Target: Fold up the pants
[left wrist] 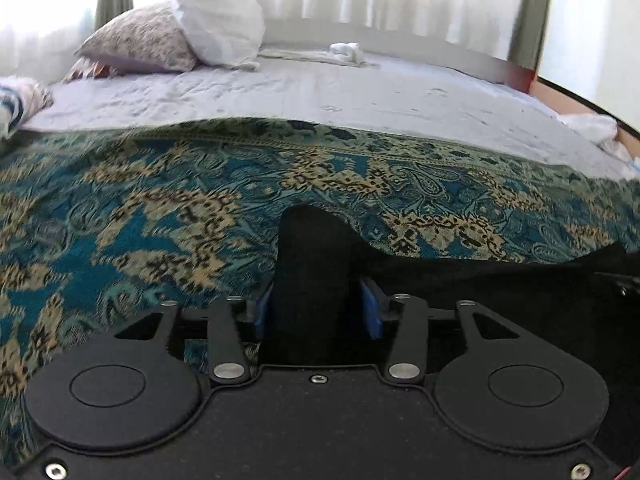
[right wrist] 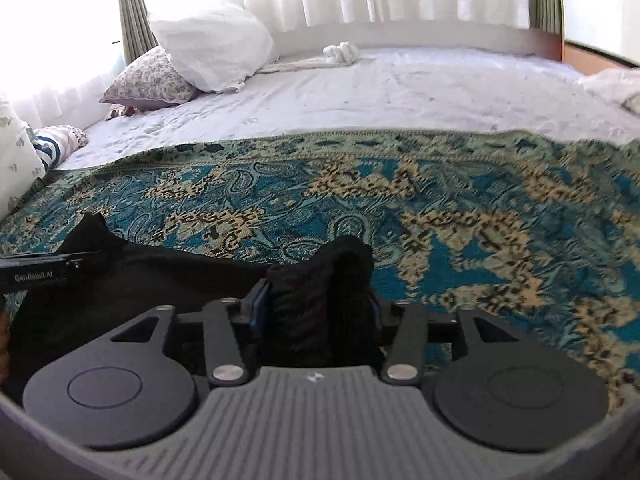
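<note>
A bed [left wrist: 360, 92] with a pale sheet fills the room in front of bright curtained windows, and its near part is covered by a teal and beige paisley blanket [left wrist: 160, 208]. At the far-left corner of the bed a white pillow [left wrist: 218, 20] leans on a floral pillow [left wrist: 140, 42], and a small knotted white cloth [left wrist: 347, 53] lies near the far edge. The black pants [left wrist: 312, 264] are bunched at the near edge of the blanket, stretched between the two tools. The left tongs [left wrist: 316, 312] are closed narrowly on a raised fold of the pants, with blue pads [left wrist: 370, 316] pressing the cloth from both sides. The right tongs [right wrist: 320, 304] likewise clamp a bunched fold of the pants [right wrist: 320, 280], the fabric running leftward from there to the left tool at the edge of the right wrist view.
</note>
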`<state>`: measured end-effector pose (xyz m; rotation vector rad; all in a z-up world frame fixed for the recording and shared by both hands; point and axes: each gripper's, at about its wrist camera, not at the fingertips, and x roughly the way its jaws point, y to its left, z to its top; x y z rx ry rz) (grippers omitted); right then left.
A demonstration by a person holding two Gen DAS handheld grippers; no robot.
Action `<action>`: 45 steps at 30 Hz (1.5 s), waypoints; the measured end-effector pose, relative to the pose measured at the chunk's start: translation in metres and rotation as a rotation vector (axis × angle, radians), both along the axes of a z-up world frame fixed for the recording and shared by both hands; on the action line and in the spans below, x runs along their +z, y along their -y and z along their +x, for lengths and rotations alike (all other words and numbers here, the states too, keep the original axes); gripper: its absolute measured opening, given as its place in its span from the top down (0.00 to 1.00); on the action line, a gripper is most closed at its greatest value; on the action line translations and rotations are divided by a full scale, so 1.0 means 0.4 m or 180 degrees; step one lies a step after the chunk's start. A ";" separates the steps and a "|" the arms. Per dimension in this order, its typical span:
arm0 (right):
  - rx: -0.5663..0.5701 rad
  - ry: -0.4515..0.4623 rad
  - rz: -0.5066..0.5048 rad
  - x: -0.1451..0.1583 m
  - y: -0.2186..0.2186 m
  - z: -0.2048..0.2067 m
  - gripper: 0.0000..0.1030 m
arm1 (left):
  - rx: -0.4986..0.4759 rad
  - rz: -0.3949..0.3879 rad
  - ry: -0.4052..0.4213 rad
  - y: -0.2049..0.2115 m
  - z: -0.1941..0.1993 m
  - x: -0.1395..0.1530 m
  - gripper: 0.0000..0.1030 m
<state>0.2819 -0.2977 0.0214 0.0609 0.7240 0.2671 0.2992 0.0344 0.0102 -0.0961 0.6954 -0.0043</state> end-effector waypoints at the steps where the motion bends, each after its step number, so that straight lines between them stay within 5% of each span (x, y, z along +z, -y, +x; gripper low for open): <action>1: 0.0013 0.0040 -0.0064 0.011 -0.001 -0.014 0.44 | 0.0028 0.0022 -0.0004 -0.001 -0.009 0.003 0.51; 10: -0.0207 0.0484 -0.0396 0.114 0.010 -0.161 0.29 | 0.0042 0.0332 0.0115 0.026 -0.148 0.064 0.21; 17: -0.0222 0.0734 -0.0413 0.128 -0.030 -0.323 0.24 | 0.0021 0.0356 0.0346 0.067 -0.310 0.107 0.11; 23: -0.0222 0.0764 -0.0368 0.095 -0.094 -0.422 0.23 | 0.0054 0.0342 0.0341 0.107 -0.416 0.079 0.11; 32: -0.0251 0.0615 -0.0741 0.006 -0.166 -0.451 0.23 | 0.0005 0.0566 0.0188 0.137 -0.466 -0.001 0.08; 45: -0.0423 0.0614 -0.0850 -0.035 -0.161 -0.457 0.19 | 0.0114 0.0188 0.0189 0.087 -0.462 -0.041 0.00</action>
